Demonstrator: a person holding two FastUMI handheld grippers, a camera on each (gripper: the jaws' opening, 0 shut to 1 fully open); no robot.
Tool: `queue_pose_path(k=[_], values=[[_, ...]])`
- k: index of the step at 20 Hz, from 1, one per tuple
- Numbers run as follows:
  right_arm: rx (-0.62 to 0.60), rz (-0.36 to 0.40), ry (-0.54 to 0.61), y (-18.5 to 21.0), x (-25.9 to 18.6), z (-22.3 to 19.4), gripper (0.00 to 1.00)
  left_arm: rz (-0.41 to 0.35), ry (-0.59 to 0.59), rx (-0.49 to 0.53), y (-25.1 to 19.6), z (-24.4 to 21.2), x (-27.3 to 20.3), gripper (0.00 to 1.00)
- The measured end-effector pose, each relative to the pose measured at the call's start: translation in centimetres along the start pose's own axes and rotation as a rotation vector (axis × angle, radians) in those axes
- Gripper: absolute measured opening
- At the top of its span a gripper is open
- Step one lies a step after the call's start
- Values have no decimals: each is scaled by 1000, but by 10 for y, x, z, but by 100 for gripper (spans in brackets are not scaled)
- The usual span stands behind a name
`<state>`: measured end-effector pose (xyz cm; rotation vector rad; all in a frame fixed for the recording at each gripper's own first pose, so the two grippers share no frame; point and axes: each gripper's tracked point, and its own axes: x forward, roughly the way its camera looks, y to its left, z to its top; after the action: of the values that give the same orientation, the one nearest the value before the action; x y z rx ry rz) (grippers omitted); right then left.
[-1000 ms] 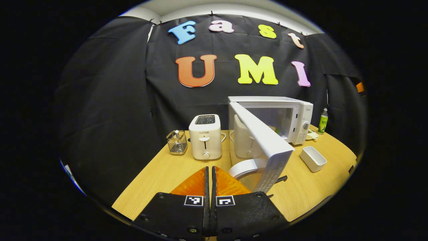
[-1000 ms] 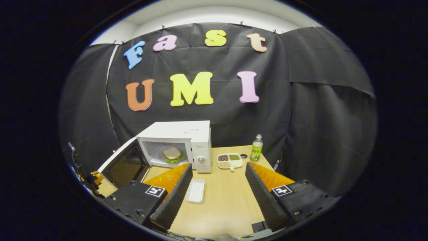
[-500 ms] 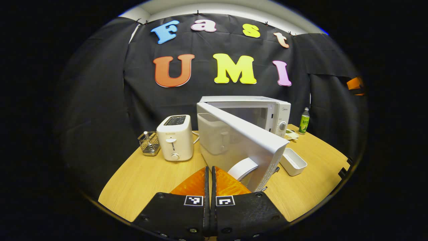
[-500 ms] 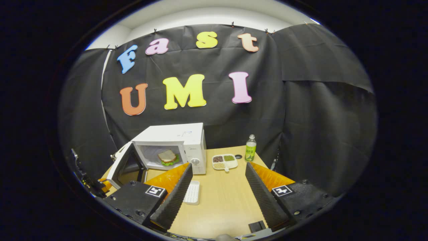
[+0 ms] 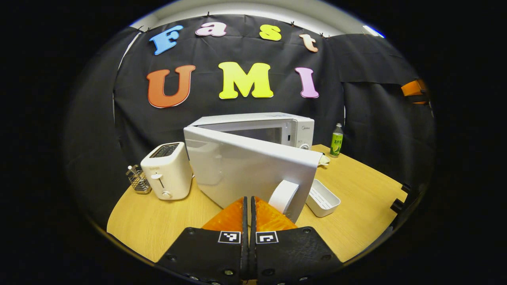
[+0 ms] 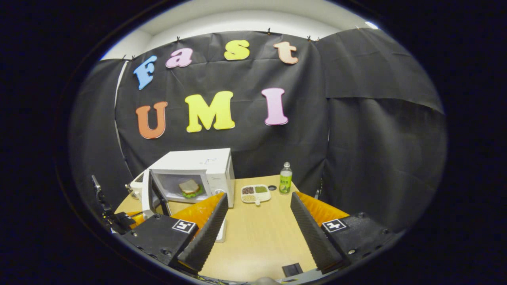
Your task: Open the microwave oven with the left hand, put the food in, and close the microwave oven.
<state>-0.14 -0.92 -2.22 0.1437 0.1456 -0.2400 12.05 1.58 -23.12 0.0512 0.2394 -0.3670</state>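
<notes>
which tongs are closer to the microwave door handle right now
Left. The left tongs sit shut just beside the door handle; the right tongs hang open farther back over the table.

No legible text on microwave (image 5: 253,130), toaster (image 5: 166,170) or bottle (image 5: 336,140): microwave's brand mark beside control panel too small to read; bottle's label blurred. Square black-and-white marker tags on gripper bodies carry no letters.

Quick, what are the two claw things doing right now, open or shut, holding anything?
Left gripper: shut, nothing between its fingers, close behind the microwave door.
Right gripper: open, holding nothing, above the table.
</notes>
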Motion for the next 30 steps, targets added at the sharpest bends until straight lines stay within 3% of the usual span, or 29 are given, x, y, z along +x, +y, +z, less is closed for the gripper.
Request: queue_pose_path(k=[1, 2, 4, 5, 7, 8, 9, 14, 15, 17, 18, 19, 21, 22, 24, 25, 26, 27, 28, 29, 30], values=[[2, -5, -2, -4, 1, 2, 92, -8, 0, 6, -5, 2, 6, 0], [4, -12, -4, -9, 2, 4, 100, -15, 1, 11, -10, 4, 13, 0], [8, -20, -1, -17, 4, 3, 100, -27, 3, 14, -18, 9, 24, 0], [8, -20, 4, -21, 5, 3, 92, -32, 1, 14, -23, 11, 29, 0], [12, -30, 3, -28, 9, 5, 92, -41, 3, 7, -30, 16, 42, 0], [14, -35, -1, -32, 10, 7, 100, -47, 0, 6, -34, 19, 48, 0], [15, -40, 0, -36, 12, 8, 92, -50, -2, 10, -38, 22, 55, 0], [30, -55, 8, -51, 23, 7, 92, -60, 1, 28, -53, 31, 89, 0], [29, -57, 10, -53, 25, 7, 100, -60, 1, 33, -55, 34, 96, 0], [21, -66, 5, -59, 30, 7, 100, -64, 1, 33, -58, 37, 109, 0], [22, -69, 8, -60, 33, 7, 92, -68, 2, 27, -61, 39, 116, 0], [25, -69, 8, -62, 35, 6, 100, -70, 1, 27, -62, 41, 121, 0], [31, -71, 11, -63, 41, 6, 100, -71, 4, 46, -65, 43, 132, 0], [34, -72, 17, -64, 44, 6, 92, -72, 3, 52, -66, 45, 138, 0], [41, -74, 22, -67, 49, 5, 92, -77, 4, 47, -69, 48, 150, 0], [43, -74, 23, -68, 53, 5, 100, -77, 3, 45, -70, 50, 156, 0], [46, -76, 25, -69, 56, 5, 92, -75, 7, 49, -71, 50, 161, 0], [49, -75, 27, -70, 59, 5, 92, -73, 6, 52, -71, 52, 164, 0], [52, -75, 29, -71, 61, 4, 100, -76, 6, 54, -72, 54, 169, 0], [51, -75, 32, -71, 63, 3, 92, -75, 6, 59, -73, 56, 174, 0], [51, -75, 32, -73, 65, 2, 100, -73, 7, 64, -76, 56, 178, 0]])
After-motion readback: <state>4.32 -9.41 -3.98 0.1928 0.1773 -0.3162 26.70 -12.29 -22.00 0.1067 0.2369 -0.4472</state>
